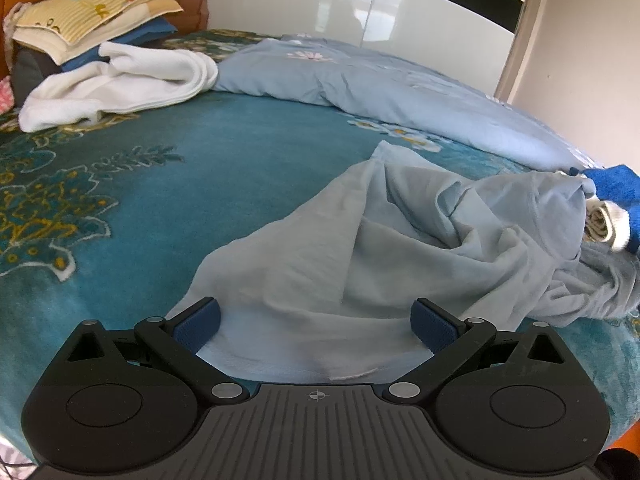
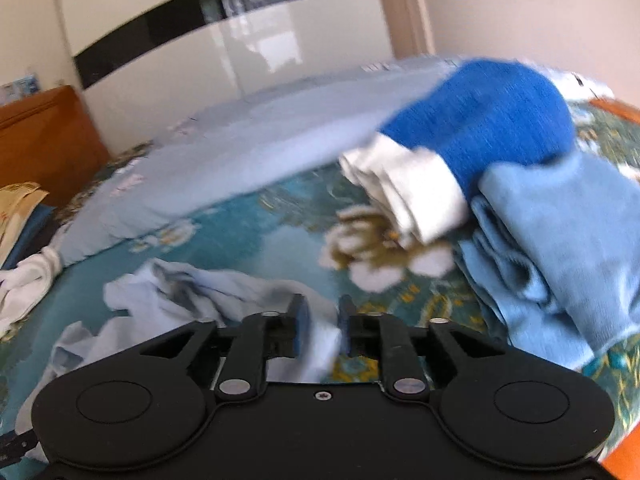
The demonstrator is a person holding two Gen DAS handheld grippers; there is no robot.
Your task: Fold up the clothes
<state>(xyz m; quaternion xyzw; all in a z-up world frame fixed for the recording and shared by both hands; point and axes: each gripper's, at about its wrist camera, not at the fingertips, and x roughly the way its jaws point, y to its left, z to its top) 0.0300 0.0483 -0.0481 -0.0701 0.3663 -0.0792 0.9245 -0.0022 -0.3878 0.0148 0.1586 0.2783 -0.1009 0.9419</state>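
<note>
A crumpled pale blue garment (image 1: 360,248) lies on the teal patterned bedspread (image 1: 120,184). My left gripper (image 1: 316,324) is open, its blue pads (image 1: 200,326) spread wide over the garment's near edge. In the right wrist view the same garment (image 2: 192,300) lies bunched at lower left. My right gripper (image 2: 322,330) has its jaws nearly closed on a fold of this pale cloth. The right wrist view is motion-blurred.
A light blue quilt (image 1: 380,80) lies across the far side of the bed. A white towel (image 1: 120,84) and a stack of folded items (image 1: 80,12) sit far left. A pile of blue and white folded clothes (image 2: 500,168) stands at right, beside the garment.
</note>
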